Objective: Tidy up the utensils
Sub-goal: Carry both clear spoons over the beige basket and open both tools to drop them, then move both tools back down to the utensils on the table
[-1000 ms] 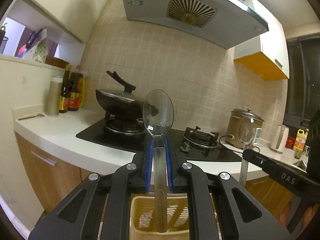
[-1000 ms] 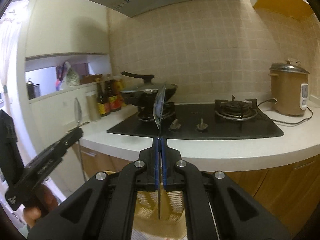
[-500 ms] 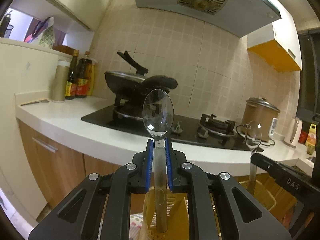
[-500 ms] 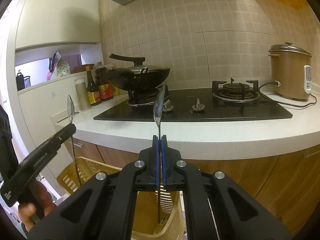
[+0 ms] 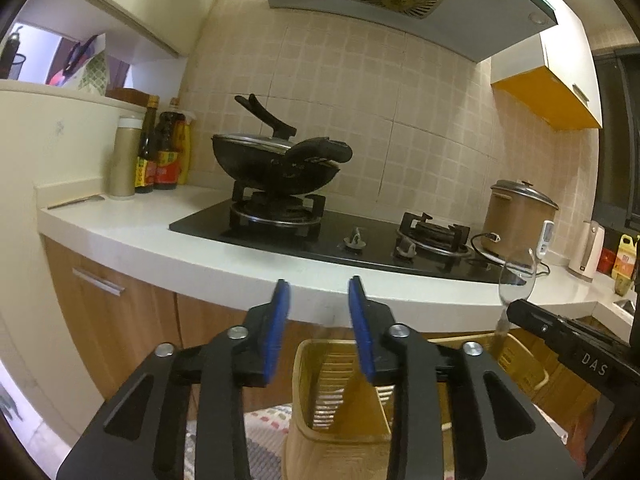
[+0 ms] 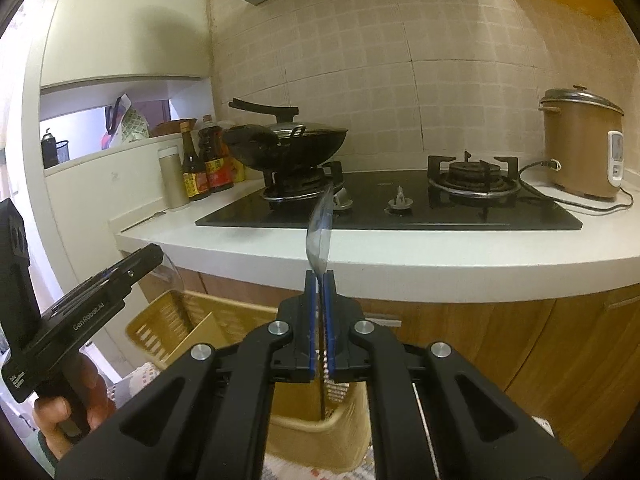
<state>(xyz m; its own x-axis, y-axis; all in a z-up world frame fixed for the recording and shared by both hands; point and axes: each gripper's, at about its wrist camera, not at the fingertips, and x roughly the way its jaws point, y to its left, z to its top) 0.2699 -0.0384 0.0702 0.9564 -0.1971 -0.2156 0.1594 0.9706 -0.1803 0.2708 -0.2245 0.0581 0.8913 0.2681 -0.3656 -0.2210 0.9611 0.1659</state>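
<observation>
In the left wrist view my left gripper (image 5: 318, 292) has its blue pads (image 5: 276, 328) apart and its jaws are opening, with nothing between them. Below it stands a yellow slotted utensil basket (image 5: 298, 364) with a divider inside. In the right wrist view my right gripper (image 6: 319, 276) is shut on a clear plastic spoon (image 6: 320, 228), held upright and edge-on, its handle hanging over the basket (image 6: 160, 332). That spoon (image 5: 516, 280) and the right gripper (image 5: 520, 314) show at the right of the left view. A hand holds the left gripper (image 6: 154, 254) at the left; a faint clear curve shows by its tip.
A white counter (image 5: 140, 232) runs ahead with a black gas hob (image 6: 400, 216), a lidded wok (image 5: 276, 160), sauce bottles (image 5: 160, 152), a rice cooker (image 6: 580, 148) with its cord, and a kettle (image 5: 590, 252). Wooden cabinet fronts (image 6: 520, 340) rise behind the basket, which rests on a patterned cloth (image 5: 264, 424).
The left gripper's jaws have parted and the clear spoon it held is gone from between them. Both grippers have sunk toward the basket. The right gripper still holds its spoon.
</observation>
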